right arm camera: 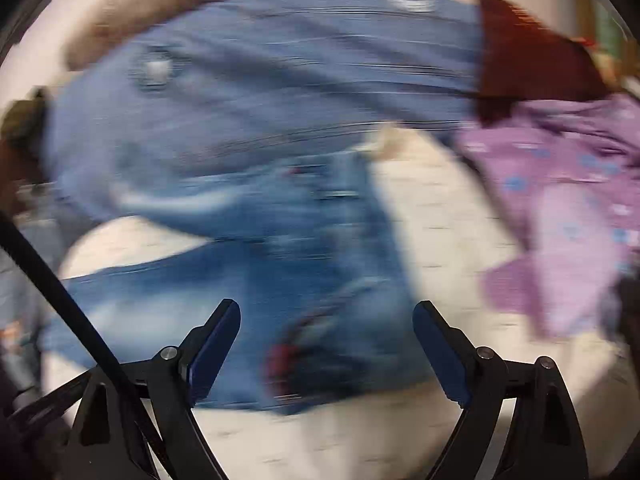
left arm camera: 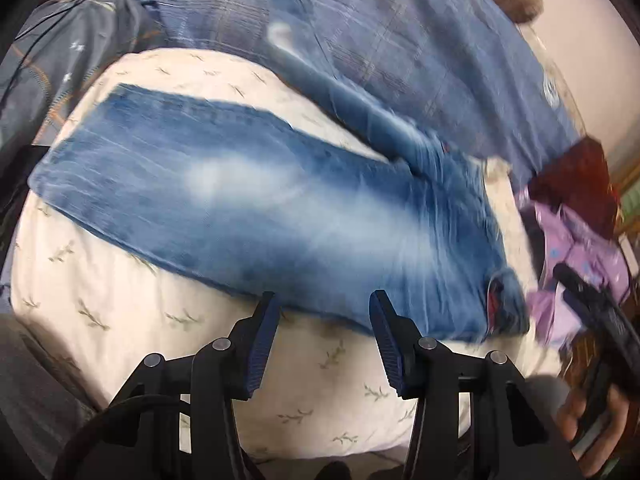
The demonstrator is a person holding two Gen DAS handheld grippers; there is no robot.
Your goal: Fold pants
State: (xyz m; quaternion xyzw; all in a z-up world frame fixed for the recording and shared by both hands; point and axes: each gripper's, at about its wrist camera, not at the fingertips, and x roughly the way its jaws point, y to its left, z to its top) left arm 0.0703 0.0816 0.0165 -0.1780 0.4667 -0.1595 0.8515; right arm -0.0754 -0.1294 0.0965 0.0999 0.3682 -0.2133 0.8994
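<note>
We have jeans (left arm camera: 256, 200) flat on the bed (left arm camera: 120, 312); left gripper (left arm camera: 324, 320) and right gripper (right arm camera: 326, 328) fingers wide, holding nothing

Both the left tool (left arm camera: 322, 304) and right tool (right arm camera: 326, 316) show black linkages, blue ribbed pads, silver pivot screws.
</note>
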